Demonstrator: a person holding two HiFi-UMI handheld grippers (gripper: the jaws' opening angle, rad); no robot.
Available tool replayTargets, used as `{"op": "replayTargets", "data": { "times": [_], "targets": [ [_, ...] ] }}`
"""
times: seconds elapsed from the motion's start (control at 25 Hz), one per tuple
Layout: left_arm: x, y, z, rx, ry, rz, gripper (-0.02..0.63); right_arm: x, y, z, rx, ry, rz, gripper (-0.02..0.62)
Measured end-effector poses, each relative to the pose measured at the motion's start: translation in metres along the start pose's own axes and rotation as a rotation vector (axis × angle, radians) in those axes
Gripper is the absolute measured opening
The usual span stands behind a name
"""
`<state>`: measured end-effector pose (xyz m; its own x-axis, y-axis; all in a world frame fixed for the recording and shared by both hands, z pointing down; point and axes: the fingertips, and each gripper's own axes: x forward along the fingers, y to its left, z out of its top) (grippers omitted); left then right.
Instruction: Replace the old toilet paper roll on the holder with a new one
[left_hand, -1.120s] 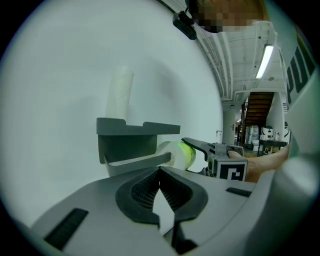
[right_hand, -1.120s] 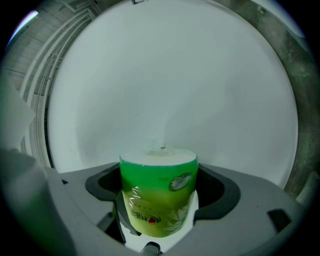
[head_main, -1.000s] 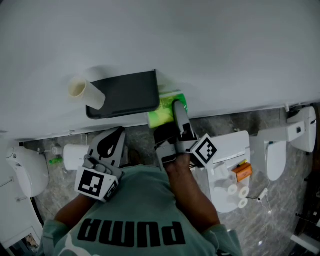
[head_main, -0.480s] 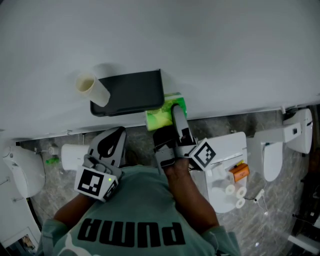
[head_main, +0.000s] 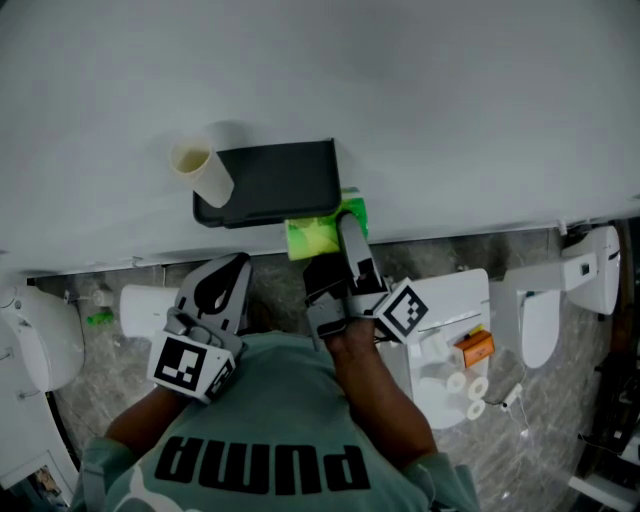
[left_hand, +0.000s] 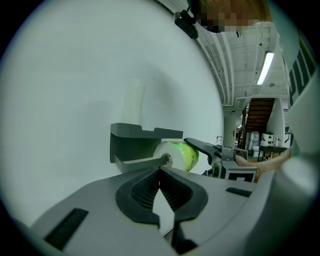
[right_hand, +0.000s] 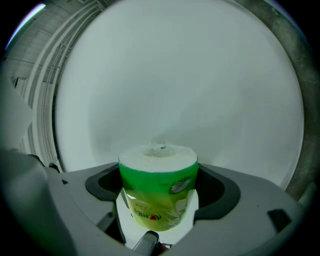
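Mostly, white wall (head_main: 400, 80) fills the head view; the person's green shirt (head_main: 270, 440) reads PUMA, upside down. On the wall hangs the dark holder (head_main: 275, 180). The right tool (head_main: 332, 236) is clamped on the new roll (right_hand: 157, 185) just beneath it; the green wrapper's red print is too small to read. The left tool (left_hand: 160, 172) is closed on nothing. A bare cardboard tube (head_main: 203, 170) sits at the holder's left end. Only the left gripper view shows the holder's bar (left_hand: 145, 161), the roll's end at its tip.
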<state>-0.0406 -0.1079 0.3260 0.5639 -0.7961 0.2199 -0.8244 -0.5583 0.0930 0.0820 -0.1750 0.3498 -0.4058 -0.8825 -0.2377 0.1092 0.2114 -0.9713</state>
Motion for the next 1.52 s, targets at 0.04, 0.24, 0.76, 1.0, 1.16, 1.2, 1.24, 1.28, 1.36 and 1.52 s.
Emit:
{"op": "replayTargets", "data": {
  "times": [0.04, 0.24, 0.76, 1.0, 1.16, 1.2, 1.24, 1.28, 1.36, 1.52],
  "targets": [
    [-0.001, 0.001, 0.0, 0.0, -0.001, 0.0, 0.003, 0.001, 0.0, -0.003, -0.001, 0.006, 0.0, 0.44],
    [-0.004, 0.004, 0.001, -0.002, -0.011, -0.005, 0.003, 0.003, 0.001, -0.014, -0.005, 0.023, -0.003, 0.44],
    [-0.003, 0.009, 0.002, -0.013, -0.024, -0.021, 0.003, 0.003, 0.0, -0.016, 0.003, 0.015, 0.004, 0.44],
    [-0.001, 0.009, 0.003, -0.01, -0.029, -0.024, 0.003, 0.004, 0.0, -0.018, 0.027, 0.024, 0.005, 0.44],
    [-0.001, 0.009, 0.004, -0.012, -0.031, -0.024, 0.003, 0.003, 0.0, -0.018, 0.022, 0.025, 0.002, 0.44],
    [-0.001, 0.009, 0.004, -0.013, -0.03, -0.023, 0.003, 0.003, 0.0, -0.019, 0.022, 0.027, 0.002, 0.44],
    [-0.001, 0.009, 0.004, -0.014, -0.03, -0.022, 0.003, 0.003, 0.0, -0.019, 0.021, 0.029, 0.002, 0.44],
    [-0.001, 0.009, 0.004, -0.014, -0.031, -0.02, 0.003, 0.003, 0.0, -0.019, 0.022, 0.031, 0.002, 0.44],
    [-0.001, 0.009, 0.004, -0.016, -0.032, -0.018, 0.003, 0.003, 0.0, -0.019, 0.024, 0.033, 0.001, 0.44],
    [-0.002, 0.011, 0.003, -0.02, -0.031, -0.015, 0.003, 0.004, -0.002, -0.022, 0.012, 0.042, -0.002, 0.44]
  ]
}}
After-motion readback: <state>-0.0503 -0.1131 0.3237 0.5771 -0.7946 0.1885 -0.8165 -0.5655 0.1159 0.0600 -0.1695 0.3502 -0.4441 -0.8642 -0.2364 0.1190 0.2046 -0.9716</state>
